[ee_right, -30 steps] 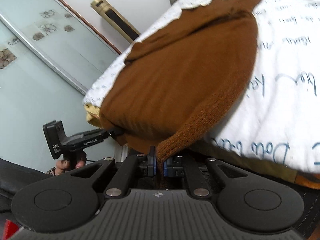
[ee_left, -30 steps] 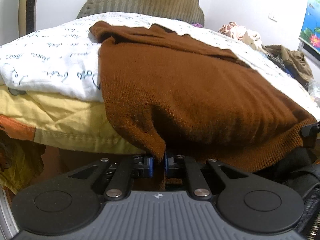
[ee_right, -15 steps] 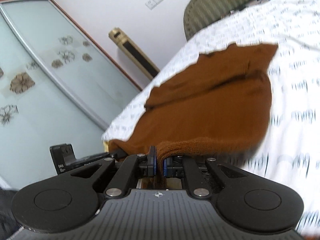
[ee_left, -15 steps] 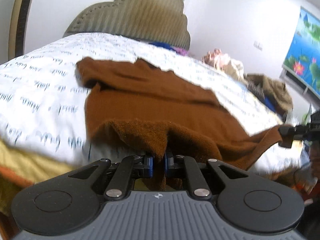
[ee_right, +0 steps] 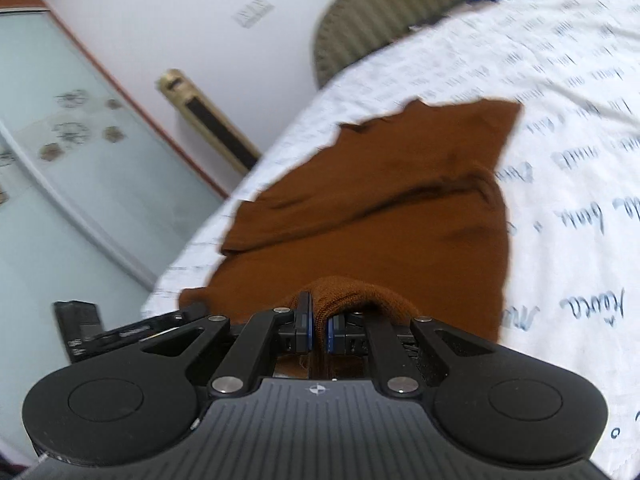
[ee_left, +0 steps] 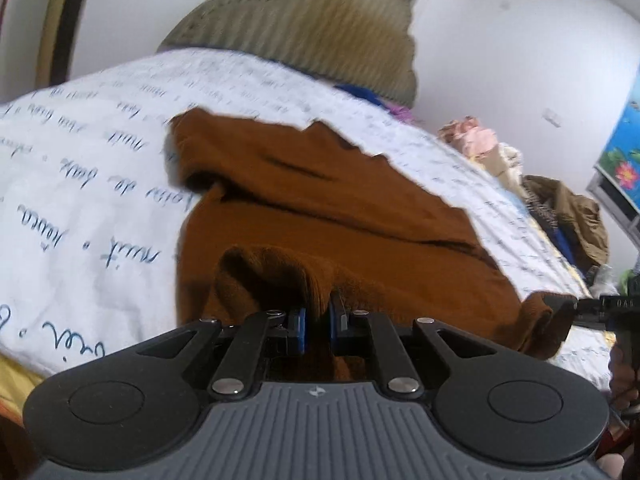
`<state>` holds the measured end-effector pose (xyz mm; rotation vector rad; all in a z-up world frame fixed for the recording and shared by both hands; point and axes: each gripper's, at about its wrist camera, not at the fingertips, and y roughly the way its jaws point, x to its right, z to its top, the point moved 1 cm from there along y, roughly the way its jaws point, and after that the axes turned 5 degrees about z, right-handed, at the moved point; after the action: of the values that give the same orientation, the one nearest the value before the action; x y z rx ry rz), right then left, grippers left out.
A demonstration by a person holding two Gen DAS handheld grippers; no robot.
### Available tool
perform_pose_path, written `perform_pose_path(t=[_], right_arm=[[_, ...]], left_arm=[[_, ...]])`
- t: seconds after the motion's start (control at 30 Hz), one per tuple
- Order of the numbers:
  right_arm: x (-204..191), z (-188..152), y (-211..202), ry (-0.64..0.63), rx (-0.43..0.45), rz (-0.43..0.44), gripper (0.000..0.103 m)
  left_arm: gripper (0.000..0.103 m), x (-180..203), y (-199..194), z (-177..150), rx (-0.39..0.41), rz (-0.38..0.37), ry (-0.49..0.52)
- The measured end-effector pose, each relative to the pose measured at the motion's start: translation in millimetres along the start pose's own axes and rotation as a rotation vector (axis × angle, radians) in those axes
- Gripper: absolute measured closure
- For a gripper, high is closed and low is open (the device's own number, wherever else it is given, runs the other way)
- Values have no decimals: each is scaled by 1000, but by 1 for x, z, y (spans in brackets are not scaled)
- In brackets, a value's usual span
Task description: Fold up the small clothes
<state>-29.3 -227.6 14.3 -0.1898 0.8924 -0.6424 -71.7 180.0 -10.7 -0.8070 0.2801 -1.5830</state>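
Observation:
A brown knit sweater (ee_left: pixel 320 208) lies spread on the bed's white sheet with blue script (ee_left: pixel 80 184). My left gripper (ee_left: pixel 318 320) is shut on the sweater's near hem corner, held up over the body of the garment. My right gripper (ee_right: pixel 318 322) is shut on the other hem corner of the sweater (ee_right: pixel 380 216), also lifted over it. The right gripper also shows at the right edge of the left wrist view (ee_left: pixel 560 312), and the left gripper shows at the left of the right wrist view (ee_right: pixel 188 312). The sleeves lie folded across the far end.
A padded olive headboard (ee_left: pixel 320 28) stands at the far end of the bed. A pile of other clothes (ee_left: pixel 560 200) lies at the bed's right side. A glass sliding door (ee_right: pixel 60 184) and a gold standing unit (ee_right: pixel 208 124) stand beside the bed.
Both grippers have lifted the hem from over the bed's front edge and carried it up and forward over the sweater, toward the headboard. The hem now folds over the body.

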Motion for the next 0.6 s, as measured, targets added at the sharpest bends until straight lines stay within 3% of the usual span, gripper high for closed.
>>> perform_pose_path(t=[0.27,0.6], right_arm=[[36,-15,31,108,-15,-76,91],[25,2,40,51,19,-150,91]], left_arm=[[92,19,15,1,-17,131,86],[92,34,31,12,-20,247,161]])
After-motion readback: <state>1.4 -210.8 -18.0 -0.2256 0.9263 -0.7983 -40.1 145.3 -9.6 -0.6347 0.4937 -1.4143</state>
